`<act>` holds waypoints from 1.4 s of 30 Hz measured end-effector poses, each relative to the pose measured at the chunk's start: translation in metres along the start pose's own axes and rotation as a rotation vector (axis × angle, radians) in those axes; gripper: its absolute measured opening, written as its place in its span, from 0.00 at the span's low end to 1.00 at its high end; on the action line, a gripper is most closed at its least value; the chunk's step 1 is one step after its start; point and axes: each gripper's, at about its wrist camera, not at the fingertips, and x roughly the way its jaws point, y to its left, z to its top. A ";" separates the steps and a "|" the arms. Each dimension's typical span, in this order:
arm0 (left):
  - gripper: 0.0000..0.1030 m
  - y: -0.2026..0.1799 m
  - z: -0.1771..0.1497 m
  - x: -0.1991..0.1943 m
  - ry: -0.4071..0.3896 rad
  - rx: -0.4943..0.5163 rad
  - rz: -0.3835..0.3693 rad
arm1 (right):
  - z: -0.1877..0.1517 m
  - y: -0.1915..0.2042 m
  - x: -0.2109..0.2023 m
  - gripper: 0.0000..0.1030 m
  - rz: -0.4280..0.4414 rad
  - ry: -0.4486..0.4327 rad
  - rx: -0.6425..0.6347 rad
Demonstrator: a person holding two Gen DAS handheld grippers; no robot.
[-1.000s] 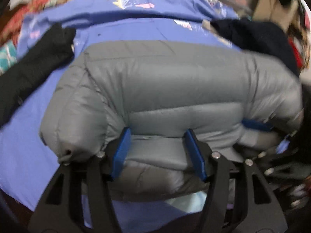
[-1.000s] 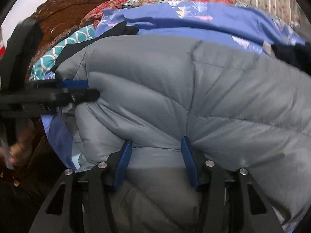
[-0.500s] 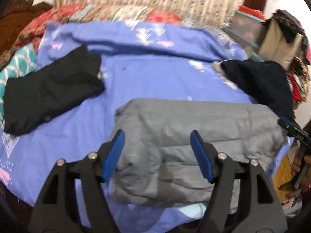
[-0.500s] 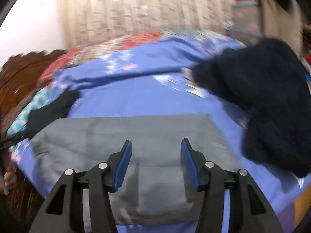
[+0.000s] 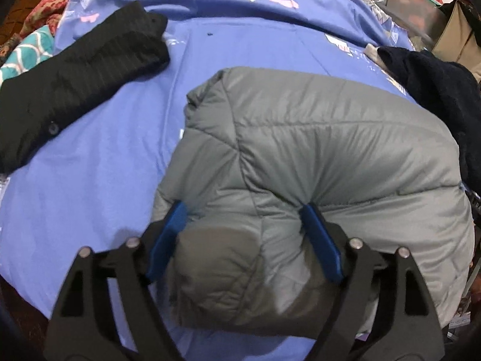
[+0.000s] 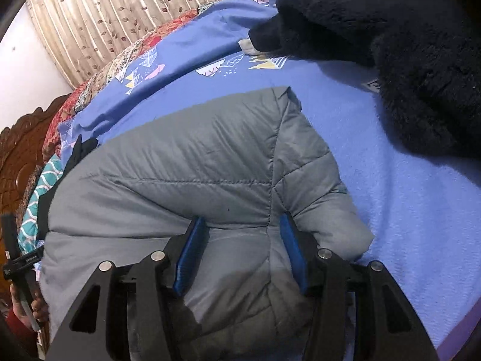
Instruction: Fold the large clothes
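Note:
A folded grey puffer jacket (image 5: 315, 156) lies on the blue bedsheet (image 5: 90, 186) near the bed's front edge. My left gripper (image 5: 243, 219) is open, its blue pads pressed down into the jacket's left part, with padding bulging between them. The jacket also shows in the right wrist view (image 6: 186, 174). My right gripper (image 6: 243, 228) is open too, its jaws straddling a bulge at the jacket's right end. Neither is closed on the cloth.
A folded black garment (image 5: 78, 81) lies left on the sheet. A dark fleece garment (image 6: 405, 54) lies at the right, also in the left wrist view (image 5: 442, 90). A carved wooden headboard (image 6: 18, 162) and curtain (image 6: 126, 9) stand beyond.
Half a second ago both grippers hovered above the flat jacket. Now both have come down and press into it, with padding bulging between the open jaws.

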 end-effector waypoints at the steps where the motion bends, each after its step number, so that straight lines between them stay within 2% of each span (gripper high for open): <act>1: 0.77 0.000 0.000 0.000 -0.001 0.002 -0.001 | 0.001 0.001 0.000 0.71 -0.005 0.003 -0.006; 8: 0.77 0.005 0.003 -0.023 0.006 0.016 -0.020 | 0.011 0.003 -0.017 0.72 0.003 0.040 -0.030; 10: 0.81 0.016 0.003 -0.042 -0.032 0.003 -0.048 | 0.016 0.001 -0.036 0.72 0.053 0.009 -0.009; 11: 0.86 0.024 0.004 -0.053 -0.057 -0.009 -0.060 | 0.019 -0.001 -0.046 0.74 0.067 -0.023 -0.002; 13: 0.88 0.036 0.007 -0.063 -0.077 -0.029 -0.084 | 0.026 -0.007 -0.066 0.91 0.059 -0.099 0.008; 15: 0.88 0.049 0.013 -0.065 -0.080 -0.052 -0.106 | 0.031 -0.012 -0.072 0.99 0.078 -0.127 0.009; 18: 0.88 0.061 0.023 -0.058 -0.065 -0.081 -0.130 | 0.037 -0.022 -0.057 1.00 0.106 -0.063 0.033; 20: 0.88 0.065 0.029 -0.049 -0.063 -0.092 -0.148 | 0.037 -0.027 -0.045 1.00 0.090 -0.037 0.048; 22: 0.88 0.068 0.034 -0.034 -0.032 -0.120 -0.165 | 0.035 -0.035 -0.030 1.00 0.091 0.012 0.088; 24: 0.88 0.066 0.036 -0.021 0.013 -0.146 -0.180 | 0.030 -0.041 -0.017 1.00 0.134 0.056 0.146; 27: 0.88 0.050 0.033 -0.010 0.049 -0.112 -0.120 | 0.022 -0.043 -0.006 1.01 0.172 0.085 0.195; 30: 0.90 0.024 0.025 -0.004 0.046 -0.014 0.007 | 0.017 -0.043 -0.002 1.01 0.182 0.079 0.206; 33: 0.94 0.013 0.020 0.000 0.038 0.020 0.082 | 0.018 -0.046 0.000 1.01 0.199 0.080 0.221; 42: 0.95 0.019 0.012 0.004 0.047 -0.017 0.086 | 0.015 -0.047 -0.001 1.01 0.198 0.067 0.215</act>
